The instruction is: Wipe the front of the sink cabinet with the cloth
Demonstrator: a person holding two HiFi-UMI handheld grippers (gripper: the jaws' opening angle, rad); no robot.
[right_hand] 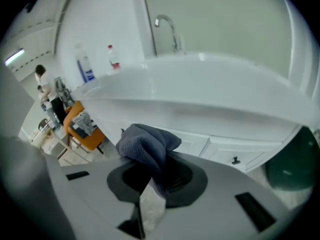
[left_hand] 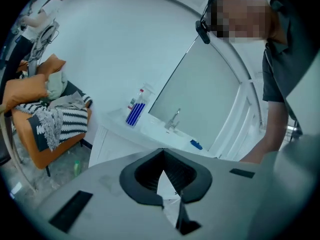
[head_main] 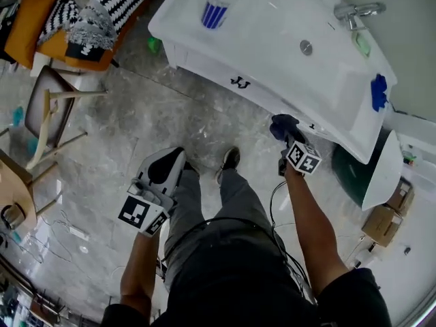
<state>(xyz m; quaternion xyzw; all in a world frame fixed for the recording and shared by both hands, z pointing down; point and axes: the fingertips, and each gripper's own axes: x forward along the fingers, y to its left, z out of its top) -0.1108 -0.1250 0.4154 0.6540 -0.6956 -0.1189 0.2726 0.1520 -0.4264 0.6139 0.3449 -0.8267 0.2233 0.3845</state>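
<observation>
The person's legs (head_main: 218, 237) stand on the marble floor (head_main: 136, 114), facing the sink cabinet (head_main: 204, 65). The left gripper (head_main: 167, 167) is held low beside the left leg, well back from the cabinet, with its jaws closed together and nothing between them. The right gripper (head_main: 289, 136) reaches forward to the right half of the cabinet front. Its jaws are clamped on a dark blue cloth (head_main: 282, 124), which bunches up above them. The cloth sits close against the cabinet front, just under the overhanging edge of the top and near a small black handle (right_hand: 235, 160). Whether it actually touches the front cannot be told.

Another pair of black handles (head_main: 240, 82) is on the left half of the cabinet front. On the cabinet top, a bottle with blue stripes (head_main: 214, 11) stands at the left end and a small blue thing (head_main: 379, 91) lies at the right end. The drain (head_main: 306, 46) is in the basin between them, and the tap (head_main: 354, 11) rises at the back edge.

A dark green bin (head_main: 351, 172) stands on the floor at the cabinet's right end. Off its left end is an orange chair (head_main: 30, 16) piled with striped fabric (head_main: 116, 2). A wooden chair (head_main: 51, 111) stands farther out from that end.
</observation>
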